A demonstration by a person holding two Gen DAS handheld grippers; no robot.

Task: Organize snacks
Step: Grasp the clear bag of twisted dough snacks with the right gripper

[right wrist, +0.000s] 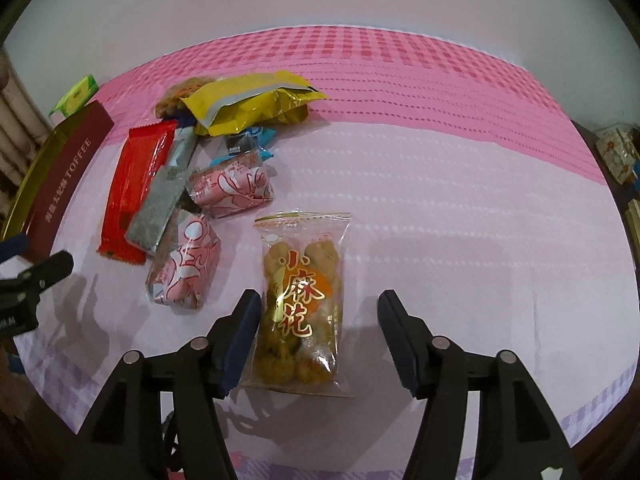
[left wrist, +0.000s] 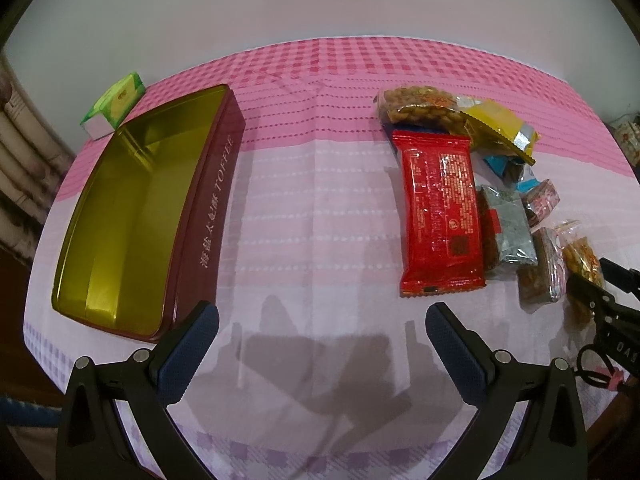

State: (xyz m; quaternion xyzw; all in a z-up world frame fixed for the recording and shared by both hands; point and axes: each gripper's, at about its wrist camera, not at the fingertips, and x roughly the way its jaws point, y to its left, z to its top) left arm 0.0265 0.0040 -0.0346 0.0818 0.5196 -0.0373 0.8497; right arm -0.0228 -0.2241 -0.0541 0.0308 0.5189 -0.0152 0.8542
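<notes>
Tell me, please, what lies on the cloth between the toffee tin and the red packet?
Nothing: in the left wrist view only bare tablecloth separates the toffee tin from the red packet.

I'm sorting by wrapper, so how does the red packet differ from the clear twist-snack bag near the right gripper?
The red packet is opaque; the clear bag shows fried twists inside. The red packet lies in the snack pile, touching the silver packet; the clear bag lies apart, between the right gripper's open jaws. Both lie flat.

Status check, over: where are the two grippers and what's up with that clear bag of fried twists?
Left gripper open over bare cloth. Right gripper open, jaws astride the fried twists bag, no squeeze. Toffee tin empty. Nothing blocking.
</notes>
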